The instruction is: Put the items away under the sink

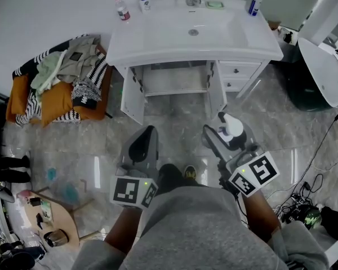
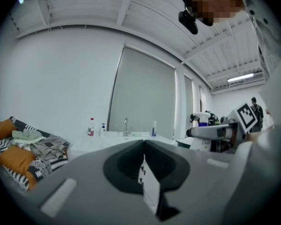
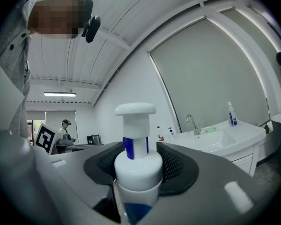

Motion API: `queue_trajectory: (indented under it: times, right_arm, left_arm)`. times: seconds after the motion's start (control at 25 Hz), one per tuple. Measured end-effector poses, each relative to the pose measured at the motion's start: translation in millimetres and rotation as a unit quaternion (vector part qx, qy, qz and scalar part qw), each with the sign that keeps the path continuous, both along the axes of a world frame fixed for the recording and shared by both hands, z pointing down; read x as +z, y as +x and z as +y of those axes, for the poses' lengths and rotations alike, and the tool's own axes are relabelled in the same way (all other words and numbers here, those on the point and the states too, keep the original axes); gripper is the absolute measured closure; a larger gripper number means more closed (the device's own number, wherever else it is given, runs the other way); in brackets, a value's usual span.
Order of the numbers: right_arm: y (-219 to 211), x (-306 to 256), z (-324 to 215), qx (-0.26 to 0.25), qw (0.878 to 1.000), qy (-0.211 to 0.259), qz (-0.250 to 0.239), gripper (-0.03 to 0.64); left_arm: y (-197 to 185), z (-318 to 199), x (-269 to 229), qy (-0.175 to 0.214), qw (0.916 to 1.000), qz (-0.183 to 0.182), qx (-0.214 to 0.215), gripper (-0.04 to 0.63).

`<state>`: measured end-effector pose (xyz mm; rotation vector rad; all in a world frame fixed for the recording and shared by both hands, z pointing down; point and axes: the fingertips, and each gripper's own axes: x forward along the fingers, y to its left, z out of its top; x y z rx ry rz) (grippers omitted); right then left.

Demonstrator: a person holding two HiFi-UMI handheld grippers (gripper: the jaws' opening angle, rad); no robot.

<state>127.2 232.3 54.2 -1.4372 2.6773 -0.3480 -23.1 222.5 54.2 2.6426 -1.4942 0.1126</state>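
Note:
In the head view the white sink vanity (image 1: 191, 38) stands ahead, its two lower doors swung open on a bare shelf (image 1: 174, 82). My right gripper (image 1: 226, 136) is shut on a white pump bottle (image 1: 232, 128) with a blue band, held upright over the floor short of the vanity. The right gripper view shows the bottle (image 3: 136, 130) standing between the jaws of the right gripper (image 3: 140, 156). My left gripper (image 1: 142, 146) hovers beside it at the left. Its jaws meet with nothing in them, as the left gripper view (image 2: 144, 146) shows.
On the sink top stand a red-capped bottle (image 1: 122, 8), a small pump bottle (image 1: 144, 1), a spray bottle (image 1: 254, 1) and a soap dish (image 1: 214, 4). Clothes on orange cushions (image 1: 56, 83) lie at the left. Drawers (image 1: 236, 75), a dark bin (image 1: 304, 89) and floor cables (image 1: 304, 198) are at the right.

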Motion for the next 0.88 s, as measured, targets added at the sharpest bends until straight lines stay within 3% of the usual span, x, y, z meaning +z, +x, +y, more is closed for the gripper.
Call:
queue_trajectory:
  times: [0.88]
  right_arm:
    - [-19.7, 9.0, -39.6, -0.004, 1.0, -0.02, -0.001, 0.399]
  left_arm:
    - [-17.0, -38.4, 11.1, -0.019, 0.9998, 0.003, -0.003, 0.584]
